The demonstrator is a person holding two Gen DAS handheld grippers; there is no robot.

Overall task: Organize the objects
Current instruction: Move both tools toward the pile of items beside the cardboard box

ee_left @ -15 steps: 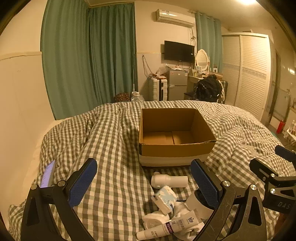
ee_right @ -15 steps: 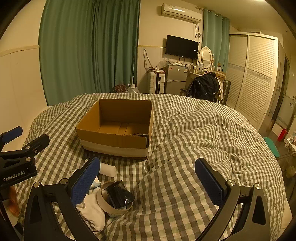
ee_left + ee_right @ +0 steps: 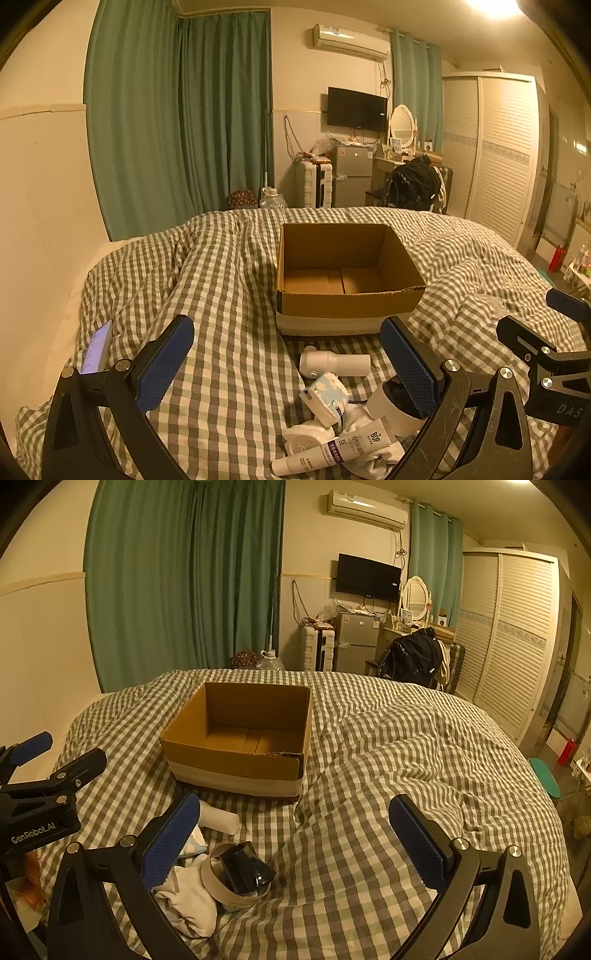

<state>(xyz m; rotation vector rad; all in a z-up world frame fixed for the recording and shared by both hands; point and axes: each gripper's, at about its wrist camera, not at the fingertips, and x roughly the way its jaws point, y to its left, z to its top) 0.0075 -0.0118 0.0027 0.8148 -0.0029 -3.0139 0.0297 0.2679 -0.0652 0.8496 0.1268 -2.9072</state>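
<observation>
An open, empty cardboard box (image 3: 347, 273) (image 3: 240, 746) stands on the checked quilt. In front of it lies a heap: a white bottle (image 3: 334, 363), a tissue pack (image 3: 325, 397), a tube (image 3: 328, 448), white socks (image 3: 188, 904) and a tape roll with a dark object inside (image 3: 240, 877). My left gripper (image 3: 288, 365) is open and empty, held above the heap's left side. My right gripper (image 3: 295, 838) is open and empty, just right of the heap.
A phone with a lit screen (image 3: 96, 347) lies on the quilt at the left. The quilt (image 3: 406, 760) is rumpled with folds on the right. Green curtains, a fridge, a chair with a black bag and a wardrobe stand beyond the bed.
Both views have shifted only slightly; the grippers stay open and the objects have not moved.
</observation>
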